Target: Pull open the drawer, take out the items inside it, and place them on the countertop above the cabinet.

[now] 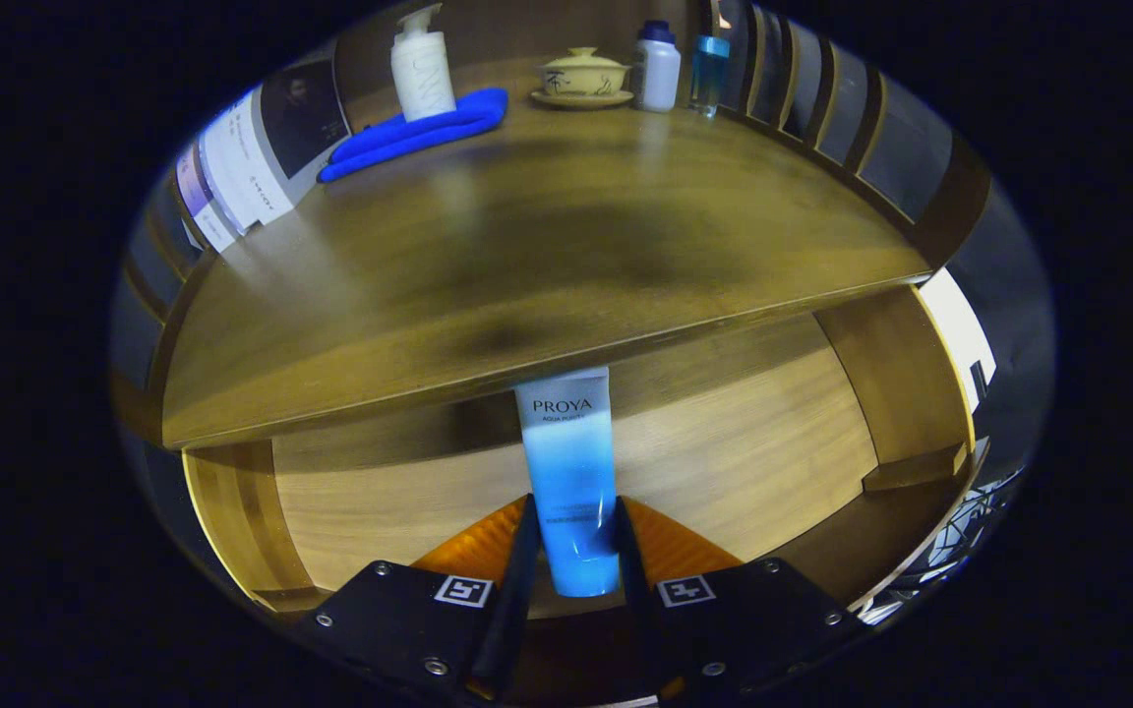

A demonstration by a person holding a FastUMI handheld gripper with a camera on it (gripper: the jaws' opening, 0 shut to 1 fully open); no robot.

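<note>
My gripper (pixel 572 536) is shut on a blue-and-white tube (pixel 569 462), both fingers pressing its lower half. The tube stands upright between the fingers, its top end reaching up to the front edge of the wooden countertop (pixel 527 265). Below and behind the tube lies the open drawer (pixel 744 462) with a light wooden floor and side walls. Nothing else shows on the drawer floor.
At the back of the countertop stand a white pump bottle (pixel 421 69) on a folded blue cloth (pixel 419 133), a lidded ceramic cup on a saucer (pixel 583 77), a white bottle (pixel 657 67) and a small blue bottle (pixel 709 74). Slatted panels flank the countertop.
</note>
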